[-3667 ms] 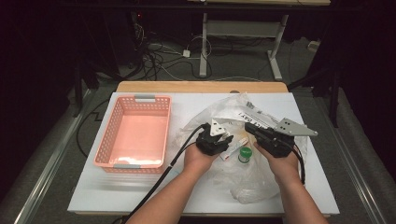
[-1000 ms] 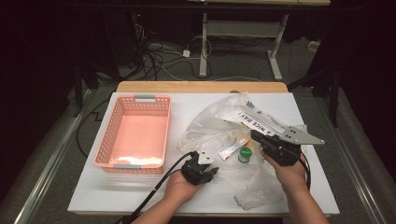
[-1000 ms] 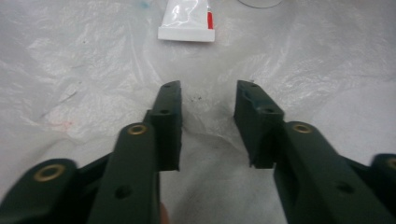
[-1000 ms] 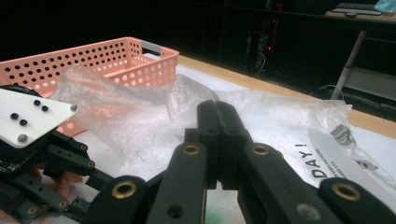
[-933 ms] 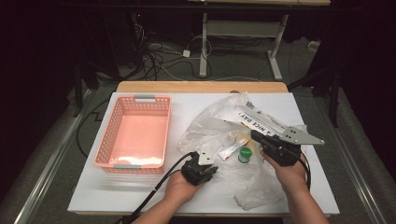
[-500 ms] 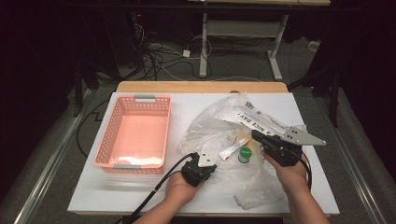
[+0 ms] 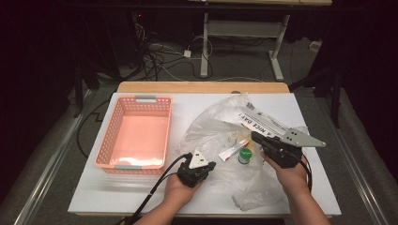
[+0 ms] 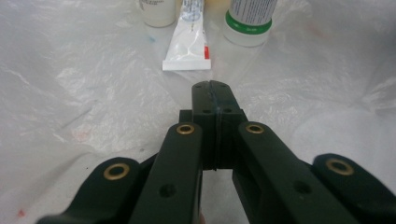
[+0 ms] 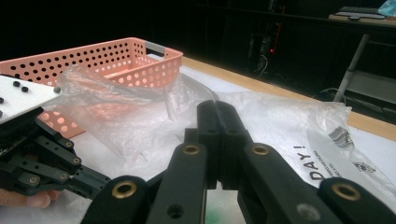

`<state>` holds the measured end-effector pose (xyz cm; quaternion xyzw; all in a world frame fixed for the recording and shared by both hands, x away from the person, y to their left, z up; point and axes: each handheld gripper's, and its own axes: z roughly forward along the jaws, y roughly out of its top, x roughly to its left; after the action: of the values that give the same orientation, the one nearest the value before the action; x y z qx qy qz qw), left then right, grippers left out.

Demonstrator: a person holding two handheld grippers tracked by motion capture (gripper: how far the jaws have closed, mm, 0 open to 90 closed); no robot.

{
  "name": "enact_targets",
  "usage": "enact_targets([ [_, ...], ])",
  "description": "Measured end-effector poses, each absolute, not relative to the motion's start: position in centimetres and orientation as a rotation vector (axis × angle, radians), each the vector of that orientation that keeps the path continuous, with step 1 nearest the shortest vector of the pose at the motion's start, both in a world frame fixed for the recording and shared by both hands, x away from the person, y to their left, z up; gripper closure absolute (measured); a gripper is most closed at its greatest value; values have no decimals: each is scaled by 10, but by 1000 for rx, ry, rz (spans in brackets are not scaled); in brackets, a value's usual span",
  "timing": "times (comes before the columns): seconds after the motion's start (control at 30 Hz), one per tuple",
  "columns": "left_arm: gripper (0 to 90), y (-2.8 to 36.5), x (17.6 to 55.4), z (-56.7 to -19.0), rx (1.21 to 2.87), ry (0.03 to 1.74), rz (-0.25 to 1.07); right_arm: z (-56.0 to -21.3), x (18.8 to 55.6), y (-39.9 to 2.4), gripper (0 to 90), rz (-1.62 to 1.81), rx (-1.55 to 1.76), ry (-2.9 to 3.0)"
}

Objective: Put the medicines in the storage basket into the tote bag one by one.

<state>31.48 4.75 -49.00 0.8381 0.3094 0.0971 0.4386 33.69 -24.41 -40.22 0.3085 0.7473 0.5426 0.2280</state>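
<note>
A clear plastic bag (image 7: 211, 125) lies crumpled on the white table, right of centre. Inside it are a small white bottle (image 7: 232, 137), a white tube (image 7: 232, 151) and a green-capped bottle (image 7: 244, 156). My left gripper (image 7: 211, 164) sits at the bag's near edge, its jaws shut flat on the film (image 8: 84, 84). The tube (image 8: 191, 42) and the green-capped bottle (image 8: 247, 21) lie just ahead of that gripper (image 8: 215, 88). My right gripper (image 7: 256, 137) is shut on the bag's upper layer and holds it raised. That film (image 9: 140, 102) arches away from its jaw tips (image 9: 215, 105).
A pink perforated basket (image 7: 107, 140) stands at the left of the table with nothing showing in it. Its wall (image 9: 116, 60) rises behind the lifted film. Bare white table runs along the near edge. Cables and a desk frame lie on the floor beyond.
Since a few seconds ago my left gripper has drawn back from the bag's middle to its near edge. The right gripper holds the upper film slightly farther right. Little has shifted in the last second.
</note>
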Motion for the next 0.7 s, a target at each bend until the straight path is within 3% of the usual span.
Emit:
enact_targets([
  [0.7, 882, 56, 317, -490, 2009, 780, 194, -406, 343, -241, 900, 1495, 870, 2055],
])
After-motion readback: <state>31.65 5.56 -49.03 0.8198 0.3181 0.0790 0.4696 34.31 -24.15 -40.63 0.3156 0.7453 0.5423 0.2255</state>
